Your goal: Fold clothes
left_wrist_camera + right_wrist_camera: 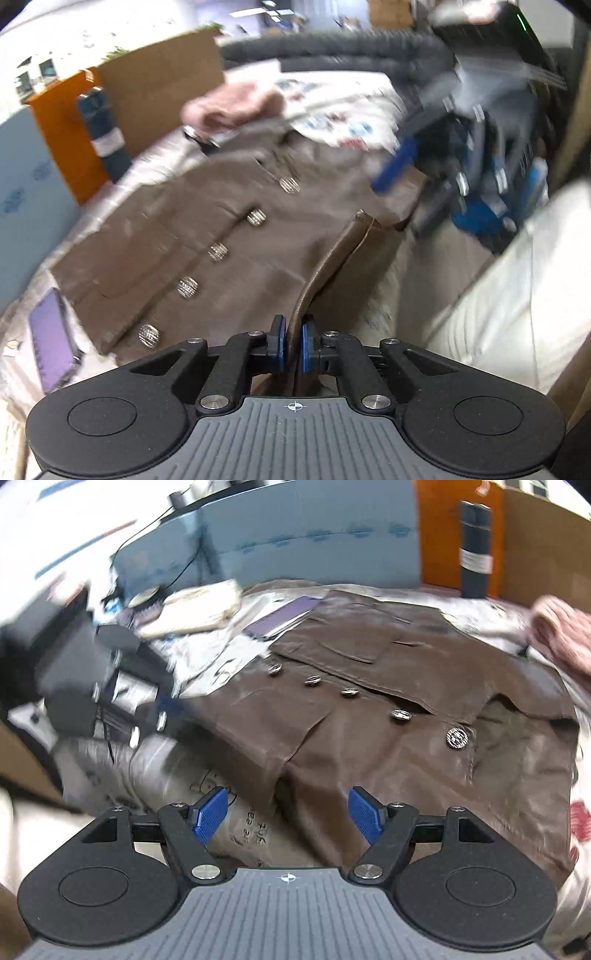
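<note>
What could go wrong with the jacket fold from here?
1. The left hand-held gripper pinches only a thin edge of the brown jacket; the smooth fabric may slip out.
2. The phone lies against the jacket's hem and could get dragged.
3. The right hand-held gripper is open, holding nothing, so the jacket may bunch.

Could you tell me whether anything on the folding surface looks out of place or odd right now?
Yes: a phone with a purple screen lies by the brown jacket, its corner right at the hem, where a fold could catch it. A pink garment is bunched beside the collar end.
</note>
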### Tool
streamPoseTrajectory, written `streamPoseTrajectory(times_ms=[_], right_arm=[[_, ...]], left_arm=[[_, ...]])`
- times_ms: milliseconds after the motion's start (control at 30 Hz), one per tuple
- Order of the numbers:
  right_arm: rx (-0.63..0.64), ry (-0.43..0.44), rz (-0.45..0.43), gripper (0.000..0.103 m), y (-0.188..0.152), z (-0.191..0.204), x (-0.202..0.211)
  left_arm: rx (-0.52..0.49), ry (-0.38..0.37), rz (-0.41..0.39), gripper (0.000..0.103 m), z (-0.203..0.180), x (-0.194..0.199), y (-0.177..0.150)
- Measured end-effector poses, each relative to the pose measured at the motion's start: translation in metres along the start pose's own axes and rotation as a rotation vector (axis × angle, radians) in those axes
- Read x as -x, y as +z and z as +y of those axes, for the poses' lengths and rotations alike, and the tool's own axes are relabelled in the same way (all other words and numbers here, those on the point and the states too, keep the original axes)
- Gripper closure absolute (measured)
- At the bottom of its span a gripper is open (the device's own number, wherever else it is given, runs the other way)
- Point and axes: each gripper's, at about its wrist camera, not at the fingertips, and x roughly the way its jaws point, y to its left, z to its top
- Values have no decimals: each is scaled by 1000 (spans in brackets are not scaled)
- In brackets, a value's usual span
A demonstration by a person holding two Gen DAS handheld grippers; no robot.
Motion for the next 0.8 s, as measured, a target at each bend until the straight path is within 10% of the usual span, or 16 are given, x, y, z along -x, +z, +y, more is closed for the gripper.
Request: streamPoseTrajectory(times_ms=[367, 433, 533, 800], right_arm=[[214, -474, 217, 35, -61, -58, -10], [279, -514, 241, 55, -71, -64, -8], [269, -503, 204, 89, -67, -74, 6], [138, -384, -29, 96, 6, -113, 56]], left_arm=[[69, 20, -24, 98, 14, -1, 10], [78, 23, -23, 98, 15, 0, 11], [91, 48, -27, 98, 20, 3, 14], [56, 257, -104, 98, 58, 11, 48]])
